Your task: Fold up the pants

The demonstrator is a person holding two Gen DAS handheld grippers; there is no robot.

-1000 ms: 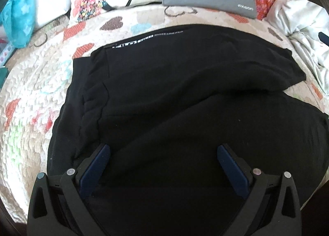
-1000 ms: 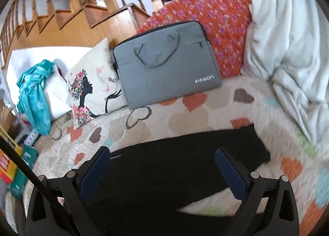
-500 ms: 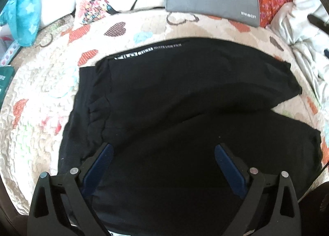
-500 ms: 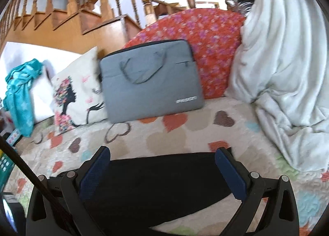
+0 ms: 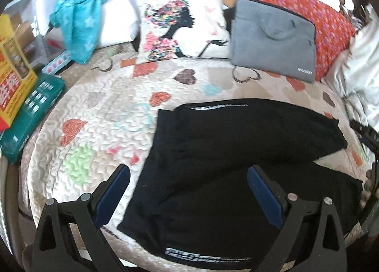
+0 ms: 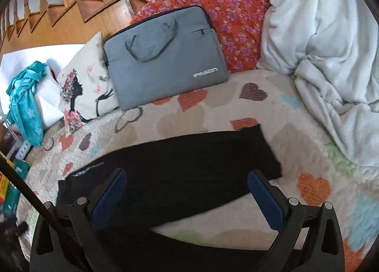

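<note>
Black pants (image 5: 236, 165) lie flat on the heart-patterned quilt (image 5: 99, 125), folded over so the two legs run to the right, with white lettering on the waistband at the near edge. My left gripper (image 5: 189, 189) is open and empty, above the left part of the pants. My right gripper (image 6: 187, 191) is open and empty, above the pants (image 6: 180, 163); the far leg's end lies at the right.
A grey laptop bag (image 6: 163, 59), a printed cushion (image 5: 182, 30) and a red floral cushion (image 6: 232, 14) lean at the back. A white blanket (image 6: 327, 59) is piled at right. A teal cloth (image 5: 85, 14), yellow box (image 5: 11, 66) and green box (image 5: 30, 111) sit left.
My left gripper has pulled back and turned left, so the pants now sit right of centre and the bed's left side shows. My right gripper has shifted slightly; both stayed open.
</note>
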